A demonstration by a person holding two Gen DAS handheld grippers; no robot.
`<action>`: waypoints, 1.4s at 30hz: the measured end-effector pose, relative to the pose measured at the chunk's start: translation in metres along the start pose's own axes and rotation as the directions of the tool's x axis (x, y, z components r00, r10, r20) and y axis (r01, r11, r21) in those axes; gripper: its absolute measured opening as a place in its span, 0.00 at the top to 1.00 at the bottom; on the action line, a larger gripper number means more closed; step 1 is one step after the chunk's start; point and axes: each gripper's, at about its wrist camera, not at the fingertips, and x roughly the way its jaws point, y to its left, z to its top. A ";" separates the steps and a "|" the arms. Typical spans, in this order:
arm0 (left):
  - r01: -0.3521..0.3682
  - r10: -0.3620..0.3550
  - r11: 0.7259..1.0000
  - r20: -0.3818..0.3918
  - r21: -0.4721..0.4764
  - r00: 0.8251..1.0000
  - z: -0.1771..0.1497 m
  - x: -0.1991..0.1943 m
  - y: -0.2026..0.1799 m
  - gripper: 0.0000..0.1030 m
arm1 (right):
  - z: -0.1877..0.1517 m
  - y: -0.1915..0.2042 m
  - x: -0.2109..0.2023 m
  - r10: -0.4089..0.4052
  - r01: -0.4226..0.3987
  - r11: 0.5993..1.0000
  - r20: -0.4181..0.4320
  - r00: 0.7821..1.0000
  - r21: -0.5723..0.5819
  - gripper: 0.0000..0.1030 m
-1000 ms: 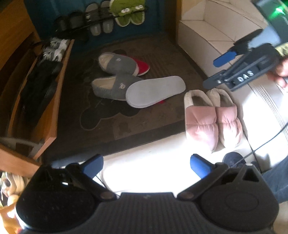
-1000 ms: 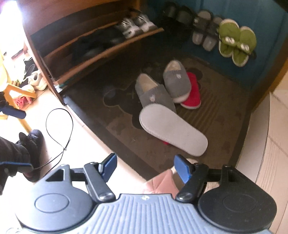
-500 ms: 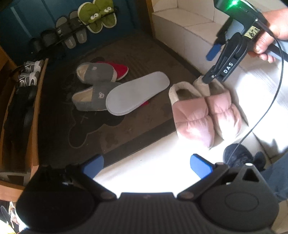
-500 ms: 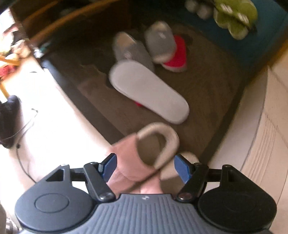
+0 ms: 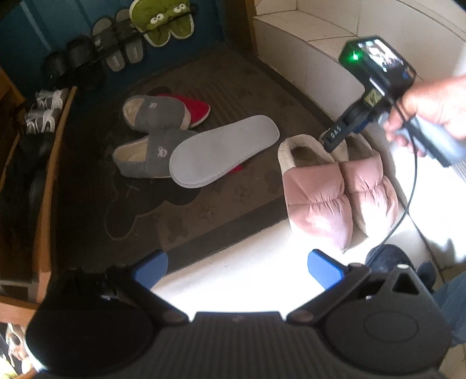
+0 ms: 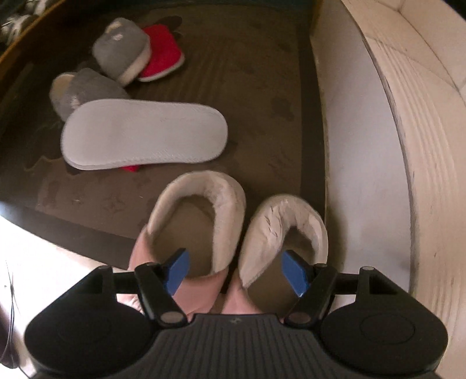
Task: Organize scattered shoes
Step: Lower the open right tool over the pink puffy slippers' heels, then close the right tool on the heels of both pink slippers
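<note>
A pair of pink padded slippers (image 5: 314, 186) (image 6: 201, 201) stands side by side at the dark mat's (image 5: 233, 87) right edge, toes toward me. My right gripper (image 6: 237, 269) (image 5: 335, 138) points down at their heel ends and is open. One blue pad hangs over each slipper's opening, and the two inner walls lie between the pads, not pressed. My left gripper (image 5: 237, 263) hangs open over the pale floor with nothing in it. On the mat lie two grey slippers (image 5: 157, 112), a red slipper (image 5: 198, 106) and an overturned white-soled slipper (image 5: 221, 151).
A wooden shoe rack (image 5: 43, 175) with dark shoes runs along the left. Green frog slippers (image 5: 163, 20) and grey sandals hang on the blue wall. A white tiled step (image 5: 305, 58) rises right of the mat. A black cable (image 5: 407, 189) trails past a dark-socked foot (image 5: 387, 259).
The right gripper has come down and rolled, from high over the mat to the heel openings of the pink pair. The left gripper has sunk a little toward the floor.
</note>
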 end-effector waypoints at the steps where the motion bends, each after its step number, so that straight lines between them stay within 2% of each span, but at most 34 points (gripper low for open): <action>1: 0.000 0.000 1.000 0.003 0.003 1.000 0.001 -0.001 0.000 0.00 | -0.002 -0.002 0.004 0.005 -0.005 1.000 -0.013 1.000 0.017 0.30; 3: -0.001 0.001 1.000 0.013 0.013 1.000 0.002 -0.003 -0.002 0.00 | -0.005 -0.004 0.013 0.011 -0.009 0.999 -0.039 0.999 0.044 0.27; 7: -0.006 0.005 0.999 0.026 0.039 1.000 0.001 -0.007 -0.007 0.00 | -0.005 -0.004 0.024 0.016 -0.013 0.997 -0.035 0.999 0.076 0.27; 10: 0.005 -0.006 0.999 0.025 0.045 1.000 -0.002 -0.007 -0.008 0.00 | -0.006 0.003 0.031 0.004 -0.002 0.999 -0.042 0.999 0.048 0.28; 11: 0.001 -0.002 0.999 0.017 0.042 1.000 -0.003 -0.005 -0.007 0.00 | -0.008 0.007 0.033 -0.001 0.002 1.000 -0.044 0.999 0.030 0.37; 14: -0.002 0.002 1.000 0.007 0.026 1.000 -0.004 -0.003 -0.004 0.00 | -0.011 0.015 0.038 -0.005 0.005 1.000 -0.045 0.999 0.001 0.51; 17: 0.002 -0.002 1.000 0.014 0.027 1.000 -0.002 -0.004 -0.004 0.00 | -0.009 0.008 0.035 0.008 -0.004 0.997 -0.048 0.999 0.077 0.71; 20: -0.001 0.000 0.999 0.025 0.040 1.000 -0.001 -0.006 -0.006 0.00 | -0.007 -0.006 0.031 0.036 -0.025 0.975 -0.046 0.998 0.221 0.77; 24: 0.003 -0.004 1.000 0.024 0.029 1.000 -0.002 -0.007 -0.005 0.00 | -0.004 -0.004 0.026 0.040 -0.027 0.949 -0.037 0.999 0.315 0.83; 28: 0.000 0.000 1.000 0.022 0.022 1.000 -0.004 -0.009 -0.006 0.00 | 0.001 0.018 0.030 -0.012 0.020 0.979 -0.041 0.999 0.205 0.80; 31: 0.001 -0.001 1.000 0.023 0.017 1.000 -0.002 -0.011 -0.007 0.00 | -0.002 0.024 0.034 -0.025 0.035 0.983 -0.061 0.998 0.179 0.55; 32: 0.003 -0.003 1.000 0.026 0.018 1.000 -0.002 -0.012 -0.007 0.00 | -0.003 0.024 0.037 -0.012 0.025 0.984 -0.076 0.997 0.178 0.41; 33: 0.004 -0.004 1.000 0.030 0.019 1.000 -0.001 -0.012 -0.007 0.00 | -0.003 0.025 0.041 0.009 0.007 0.985 -0.093 0.996 0.170 0.39; 37: -0.002 0.001 1.000 0.039 0.025 0.999 -0.002 -0.009 -0.006 0.00 | -0.008 0.036 0.046 -0.028 0.033 0.995 -0.052 0.998 0.092 0.39; 39: 0.004 -0.006 0.999 0.061 0.033 0.998 -0.003 -0.004 -0.006 0.00 | -0.011 0.035 0.048 -0.016 0.019 0.996 -0.038 0.999 0.086 0.38; 42: 0.009 -0.012 0.998 0.053 0.054 0.999 -0.006 0.007 -0.008 0.00 | -0.011 0.031 0.052 0.012 -0.010 0.998 -0.035 0.999 0.055 0.38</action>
